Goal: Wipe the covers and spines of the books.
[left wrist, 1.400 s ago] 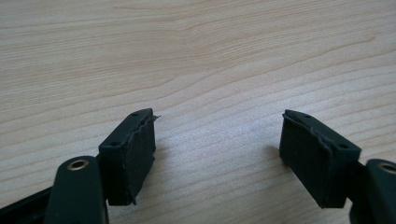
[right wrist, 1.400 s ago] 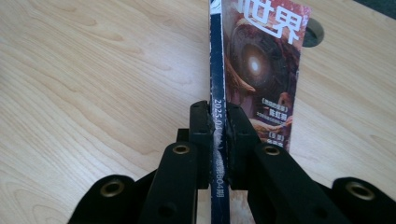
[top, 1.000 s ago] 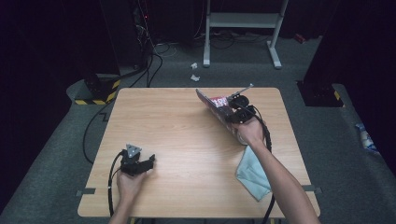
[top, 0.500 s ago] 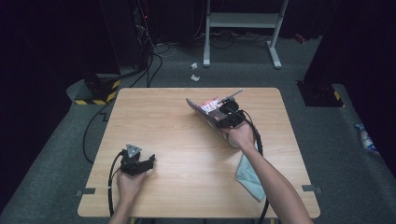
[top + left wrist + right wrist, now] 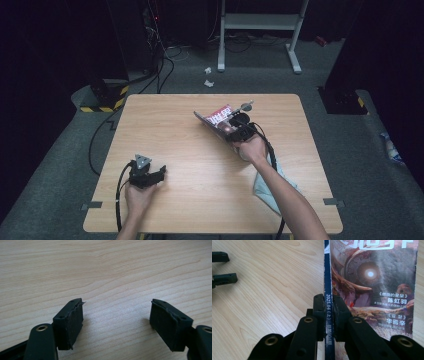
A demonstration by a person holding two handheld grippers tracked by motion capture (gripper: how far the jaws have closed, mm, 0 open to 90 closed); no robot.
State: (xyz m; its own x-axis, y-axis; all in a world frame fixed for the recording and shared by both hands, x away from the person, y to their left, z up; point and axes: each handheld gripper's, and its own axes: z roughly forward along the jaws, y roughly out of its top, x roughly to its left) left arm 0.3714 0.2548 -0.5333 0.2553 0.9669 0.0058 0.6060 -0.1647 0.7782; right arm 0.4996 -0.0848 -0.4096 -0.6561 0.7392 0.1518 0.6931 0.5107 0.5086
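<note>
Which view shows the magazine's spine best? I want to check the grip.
The right gripper view: the right claw is clamped on the magazine at its blue spine. The high view shows the magazine small and tilted; the left gripper view shows bare table.

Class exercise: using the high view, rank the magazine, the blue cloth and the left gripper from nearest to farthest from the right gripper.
1. Magazine: clamped in the right gripper, at the table's far middle.
2. Blue cloth: under the right forearm, toward the near right edge.
3. Left gripper: across the table, near left.
</note>
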